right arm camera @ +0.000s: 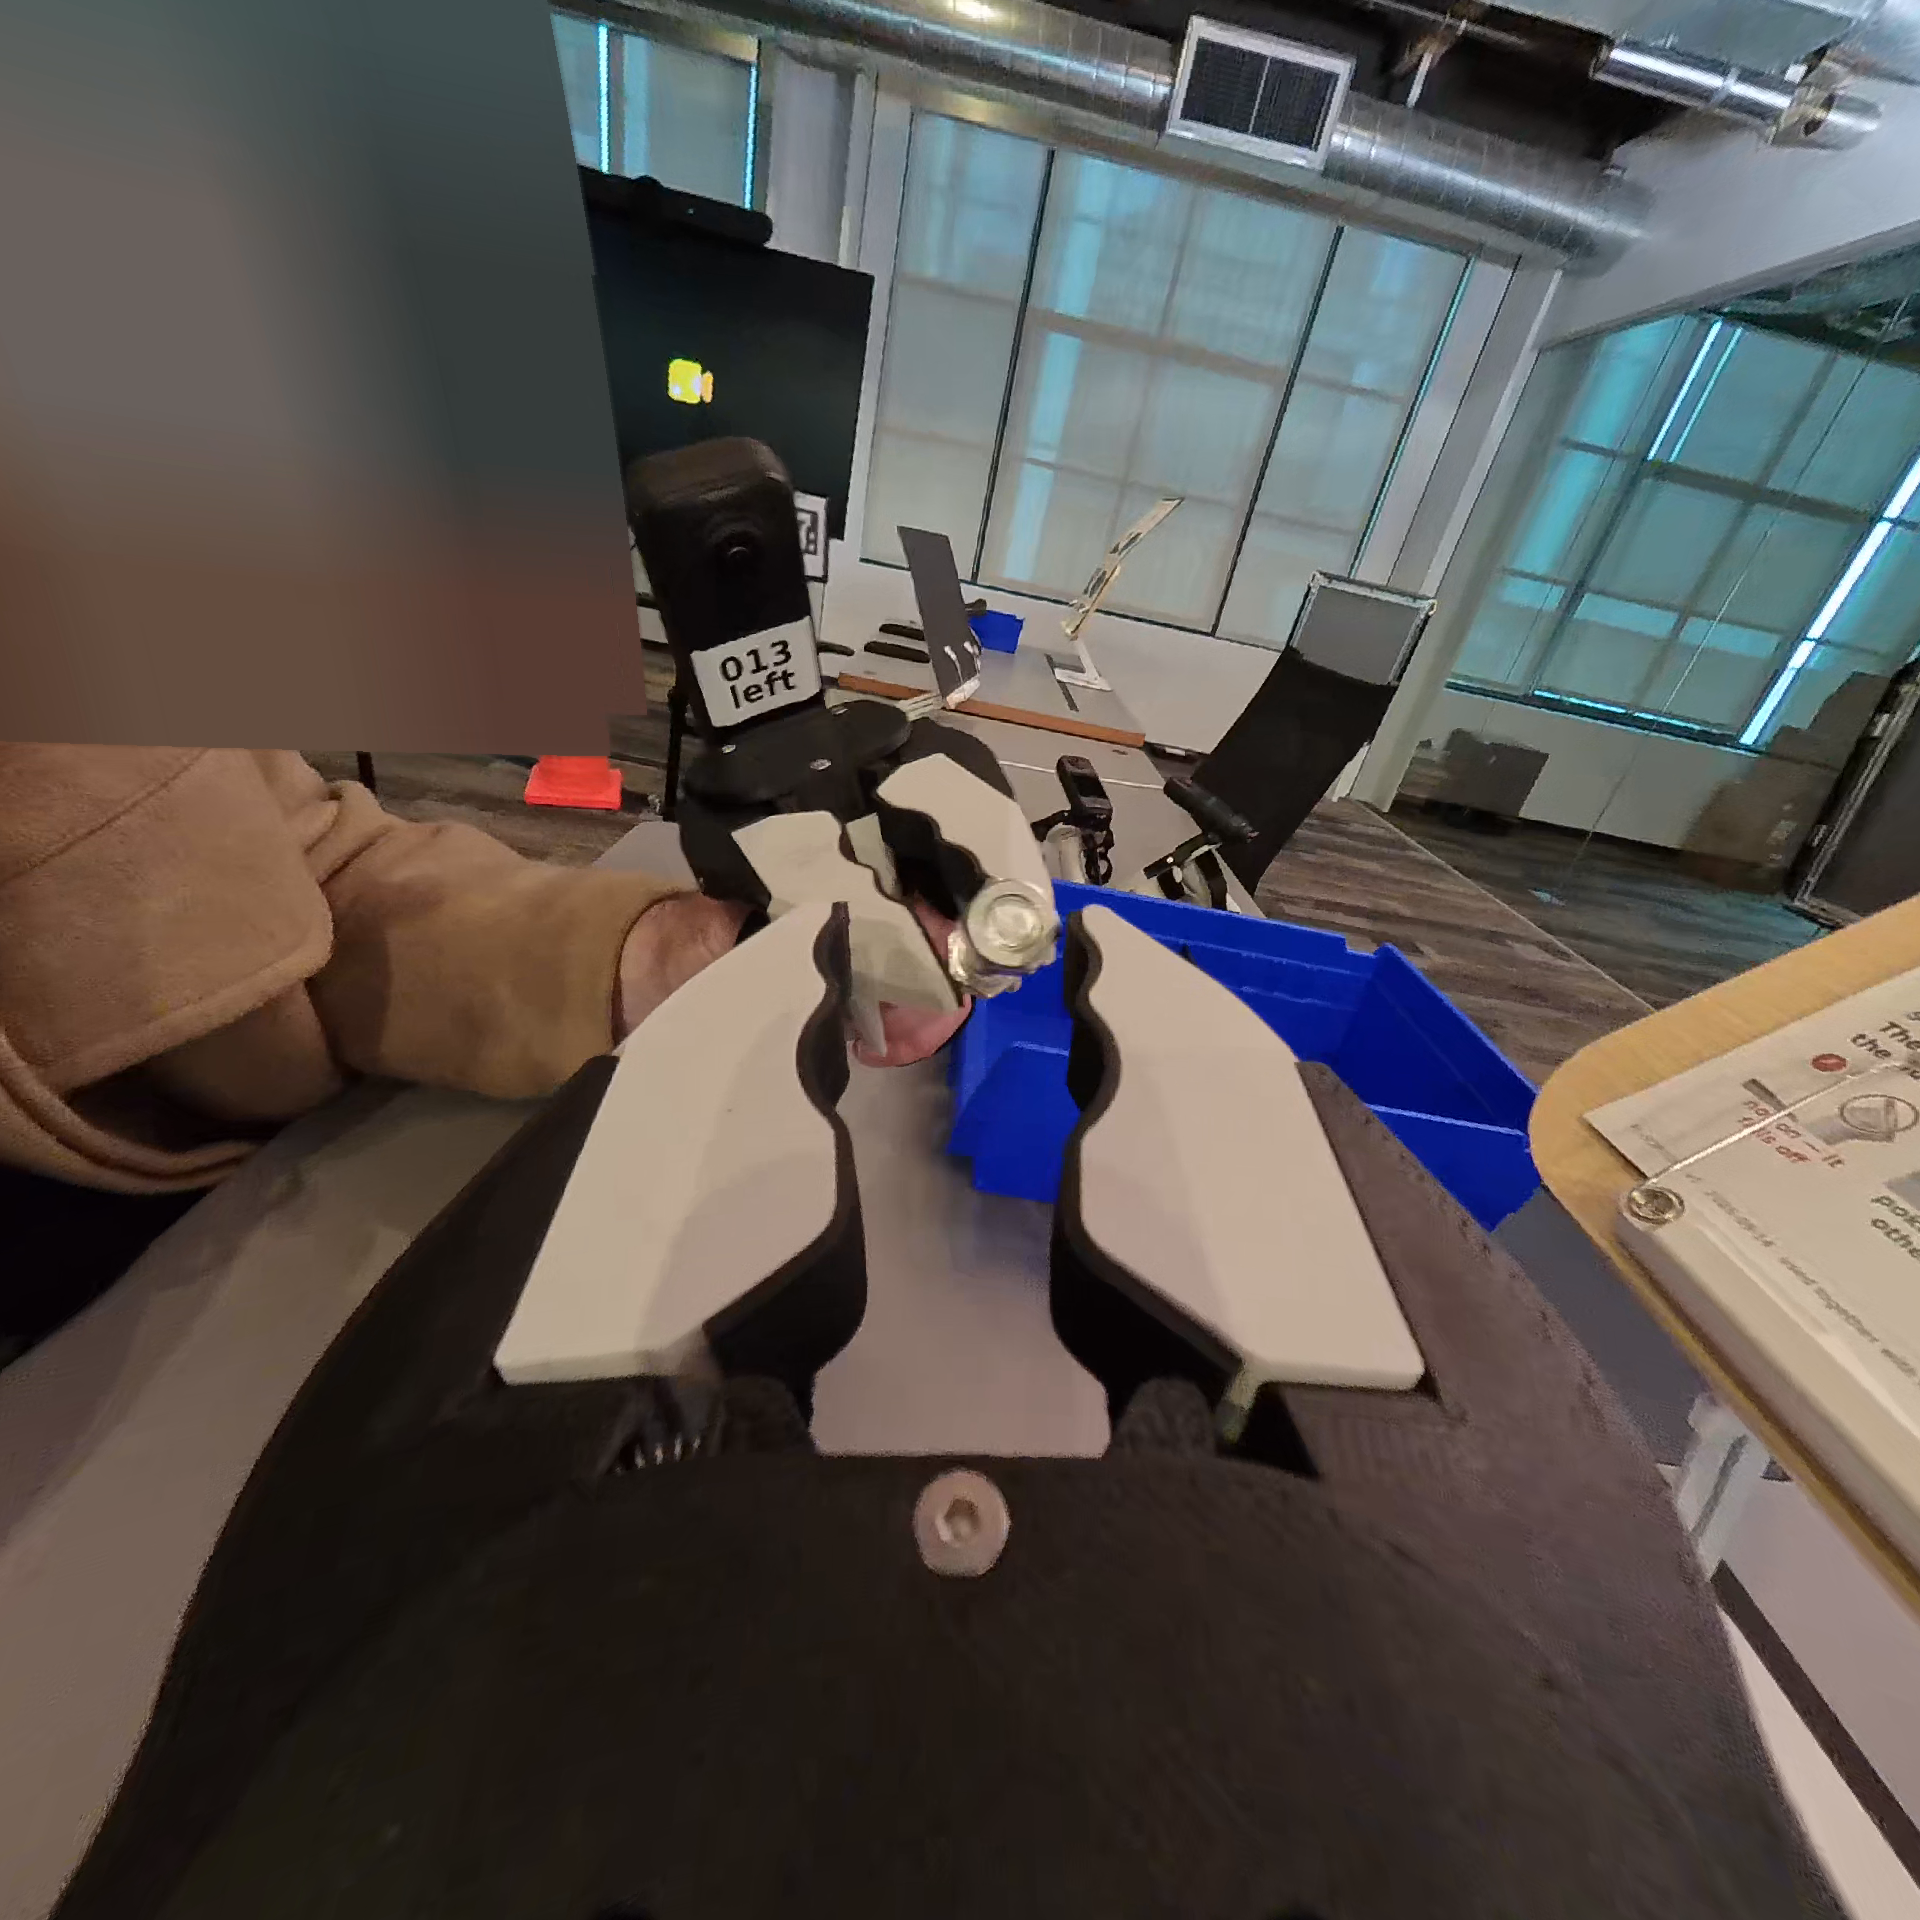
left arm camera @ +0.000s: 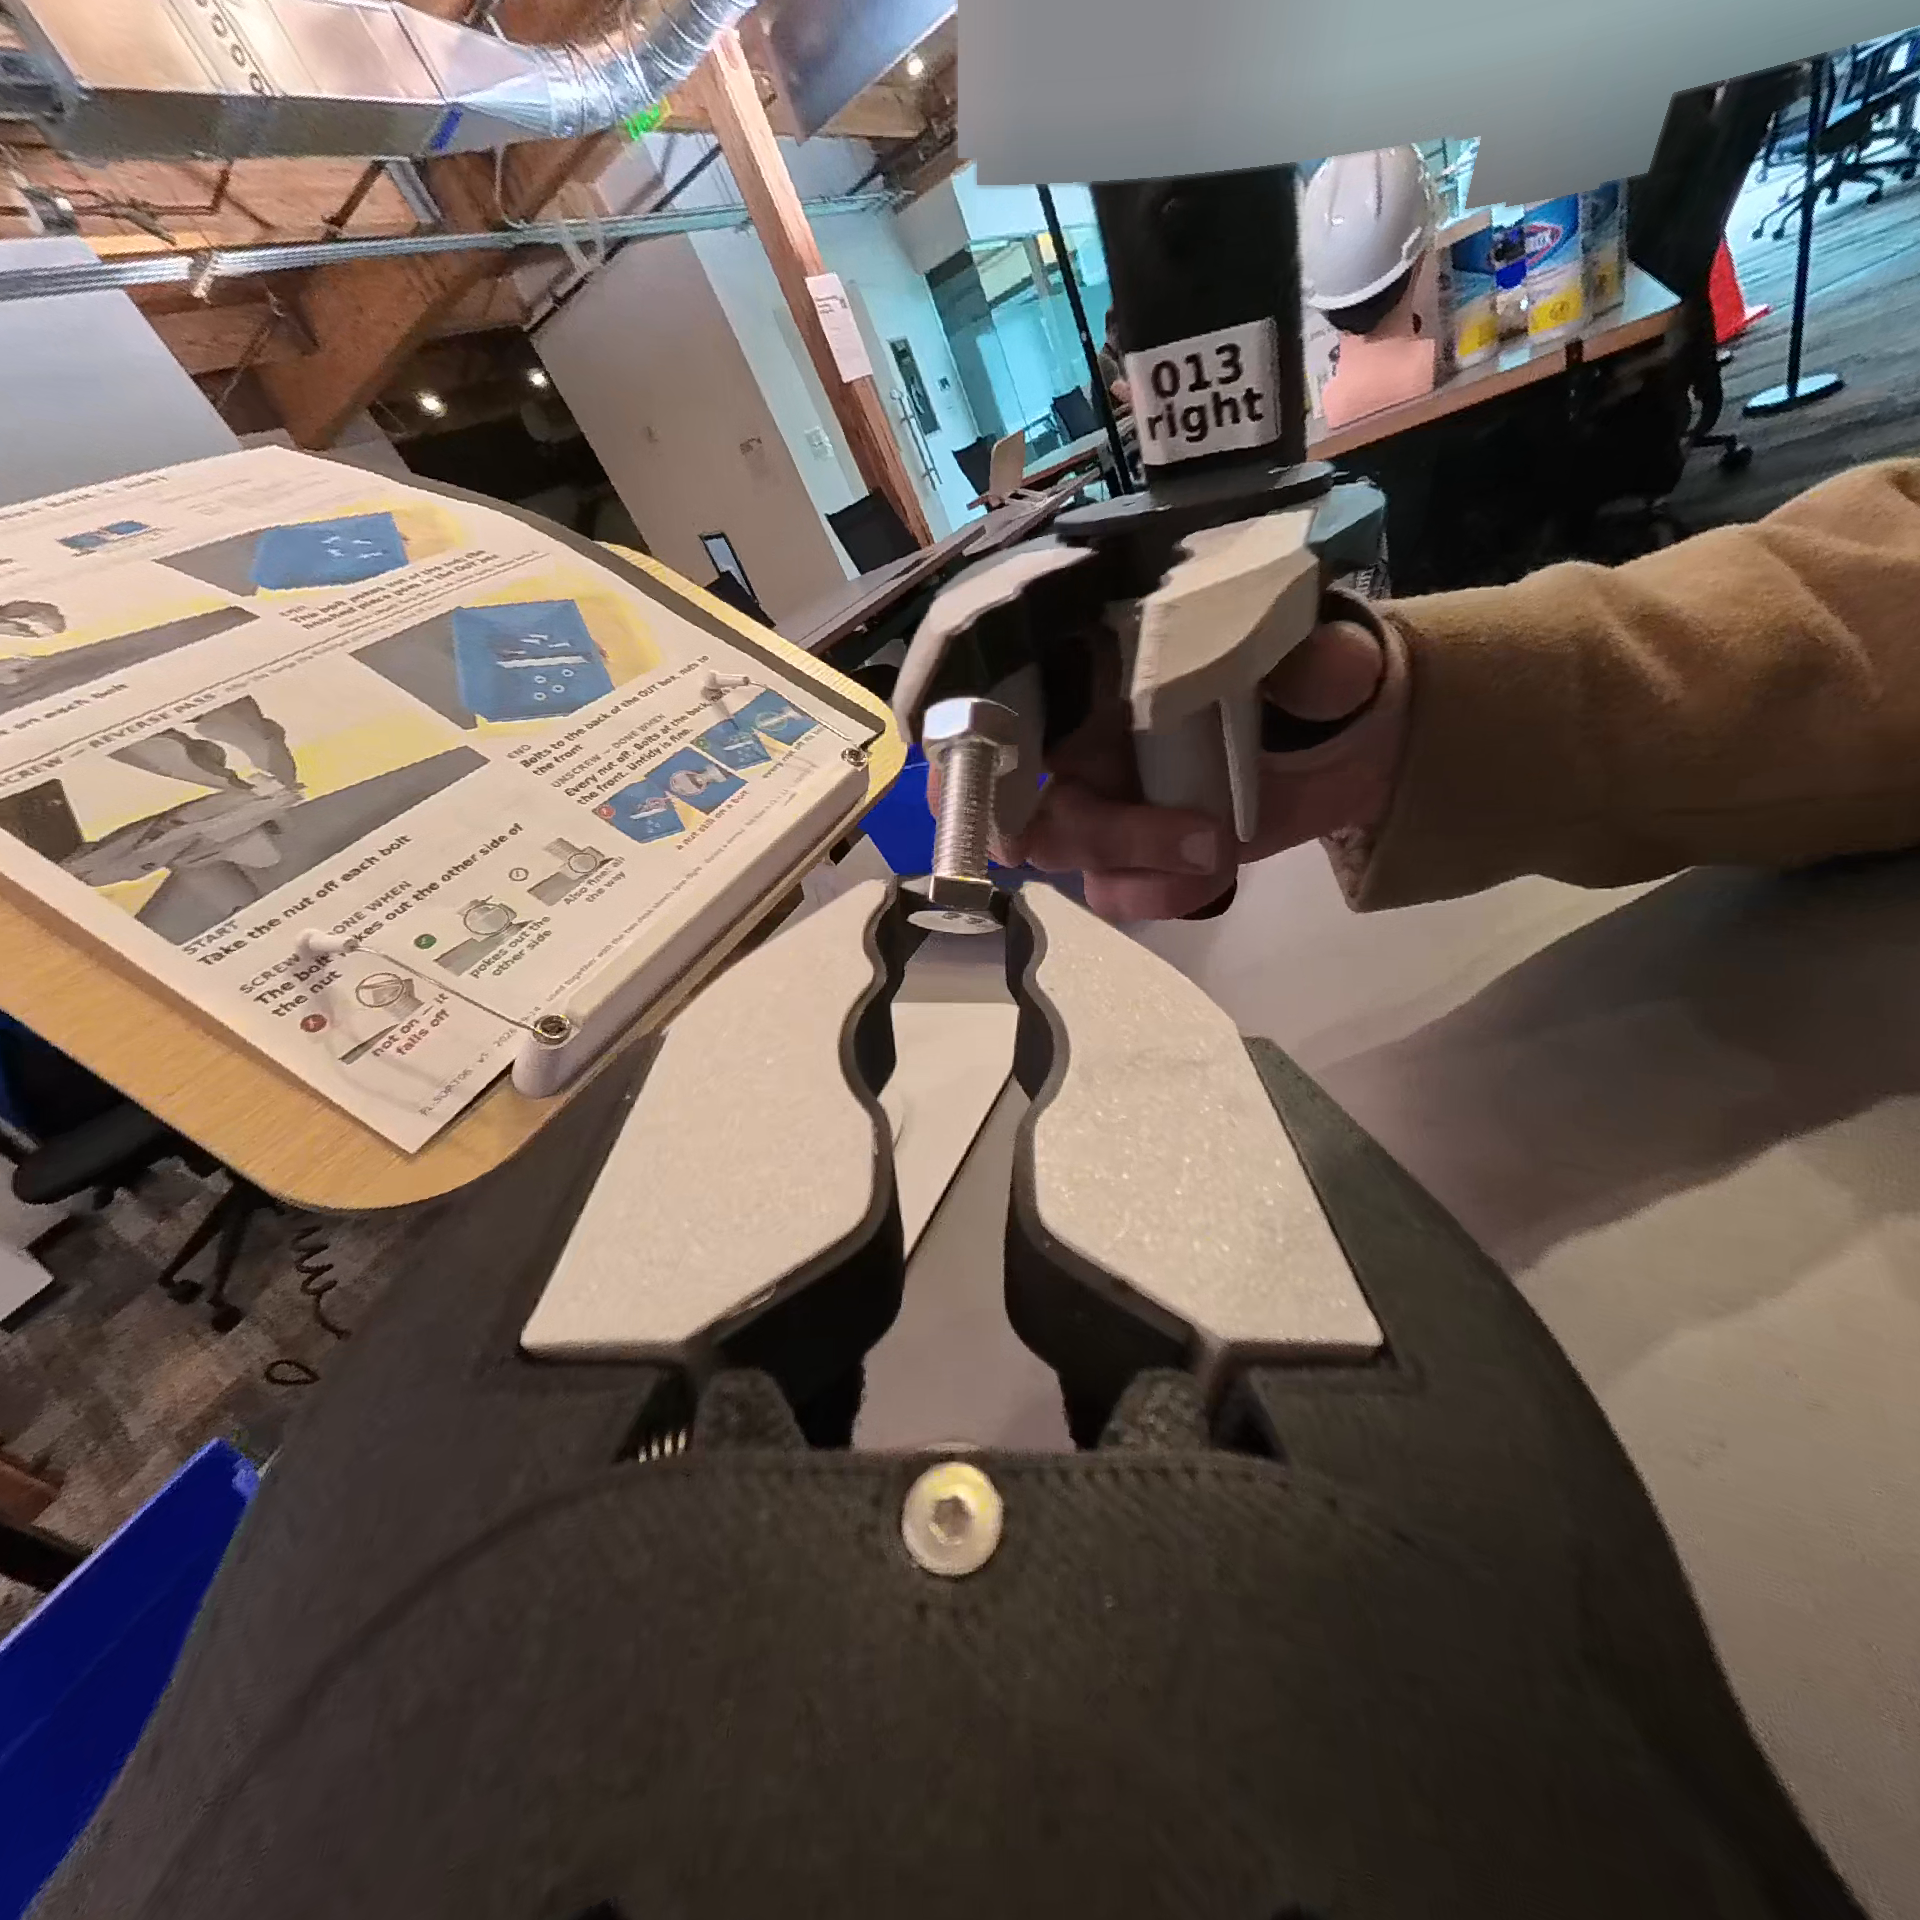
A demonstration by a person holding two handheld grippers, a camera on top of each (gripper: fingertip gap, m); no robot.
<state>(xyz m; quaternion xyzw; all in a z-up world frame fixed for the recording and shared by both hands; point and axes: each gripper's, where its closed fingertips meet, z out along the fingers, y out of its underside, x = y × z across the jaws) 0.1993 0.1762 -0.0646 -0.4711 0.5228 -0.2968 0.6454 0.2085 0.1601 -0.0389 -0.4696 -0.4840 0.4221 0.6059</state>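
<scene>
A silver hex bolt [left arm camera: 961,795] stands upright with its head up. A nut [left arm camera: 961,894] sits on its lower end. My left gripper [left arm camera: 958,906] is shut on the nut and holds nut and bolt above the grey table [left arm camera: 1558,1143]. My right gripper [left arm camera: 1091,810] is open, and one finger [left arm camera: 966,644] lies against the bolt head. In the right wrist view the bolt head [right arm camera: 1006,923] sits between the right gripper's [right arm camera: 956,920] spread fingers, close to the right-hand one. The left gripper [right arm camera: 971,961] grips the nut [right arm camera: 971,971] there.
A blue bin [right arm camera: 1299,1039] stands on the table just behind the bolt. A tilted wooden board with an instruction sheet [left arm camera: 312,810] stands at the left; it also shows in the right wrist view [right arm camera: 1766,1143]. Another blue bin [left arm camera: 104,1610] sits low at left. Tan sleeves [left arm camera: 1662,675] reach in. Only a small space, under 4 cm, lies between the two pairs of fingers.
</scene>
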